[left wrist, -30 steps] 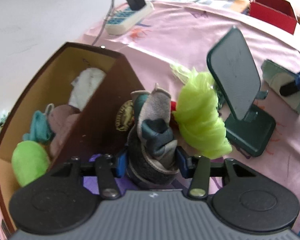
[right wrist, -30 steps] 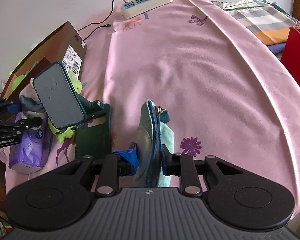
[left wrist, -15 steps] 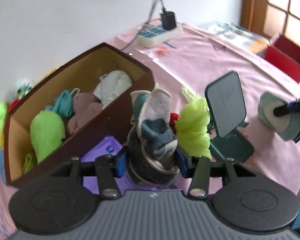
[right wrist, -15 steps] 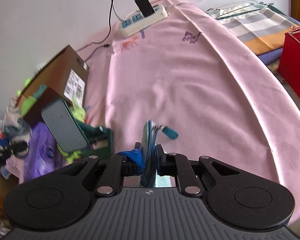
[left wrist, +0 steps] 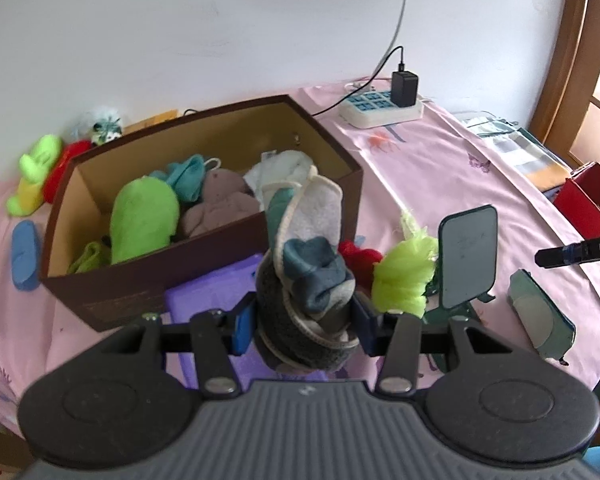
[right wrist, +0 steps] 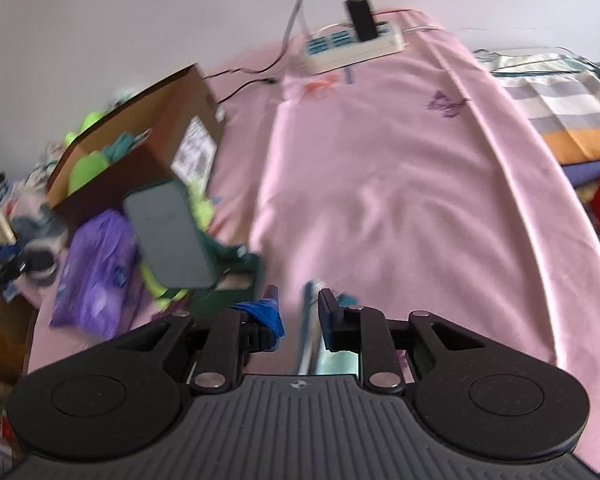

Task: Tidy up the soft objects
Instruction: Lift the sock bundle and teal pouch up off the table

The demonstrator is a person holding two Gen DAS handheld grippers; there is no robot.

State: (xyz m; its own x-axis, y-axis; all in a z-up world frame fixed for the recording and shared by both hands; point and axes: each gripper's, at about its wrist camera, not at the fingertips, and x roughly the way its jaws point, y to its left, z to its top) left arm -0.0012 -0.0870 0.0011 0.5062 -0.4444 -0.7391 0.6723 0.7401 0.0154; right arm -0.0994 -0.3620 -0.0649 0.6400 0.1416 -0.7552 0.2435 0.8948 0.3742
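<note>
My left gripper (left wrist: 303,322) is shut on a rolled bundle of grey and teal socks (left wrist: 308,276), held above the table in front of the brown cardboard box (left wrist: 148,280). The box holds several soft things, among them a green plush (left wrist: 144,220). My right gripper (right wrist: 300,312) has opened; the teal zip pouch (right wrist: 310,340) sits loose between its fingers, and in the left wrist view the pouch (left wrist: 540,312) lies on the pink cloth under the right fingertip (left wrist: 580,250).
A dark green phone stand (left wrist: 466,260) stands right of a lime mesh puff (left wrist: 404,276) and a red soft thing (left wrist: 360,260). A purple tissue pack (right wrist: 96,272) lies before the box. A power strip (left wrist: 380,110), a red box (left wrist: 588,204).
My left gripper rose and pulled back with the socks, now higher than the box rim. My right gripper opened and let go of the pouch, which now rests on the cloth.
</note>
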